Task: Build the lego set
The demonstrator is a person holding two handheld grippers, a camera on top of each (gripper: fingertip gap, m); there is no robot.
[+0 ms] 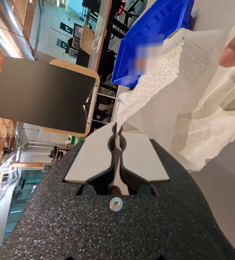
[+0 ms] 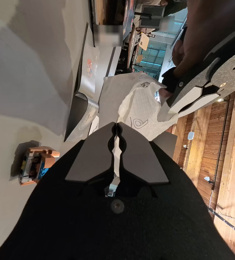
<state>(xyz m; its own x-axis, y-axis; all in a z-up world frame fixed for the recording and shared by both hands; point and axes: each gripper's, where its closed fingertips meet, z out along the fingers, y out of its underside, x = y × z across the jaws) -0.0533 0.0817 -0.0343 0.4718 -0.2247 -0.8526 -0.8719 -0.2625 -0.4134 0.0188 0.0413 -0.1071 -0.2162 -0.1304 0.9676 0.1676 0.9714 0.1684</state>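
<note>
A torn white paper parts bag [image 1: 156, 91] printed with small circles hangs in the air between both grippers. My left gripper [image 1: 117, 128] is shut on one torn edge of it. My right gripper [image 2: 117, 125] is shut on another edge of the bag [image 2: 140, 106]. The left gripper [image 2: 164, 116] also shows in the right wrist view at the upper right, held by a hand. A partly built lego model [image 2: 35, 164] of brown, blue and grey bricks sits on the white table [image 2: 22, 70], left of the right gripper. What is inside the bag is hidden.
A blue plastic bin [image 1: 149, 35] stands on the table behind the bag. An open instruction booklet [image 2: 85, 91] lies beyond the lego model. A person's fingertip [image 1: 232, 54] shows at the right edge. Chairs and tables stand in the room behind.
</note>
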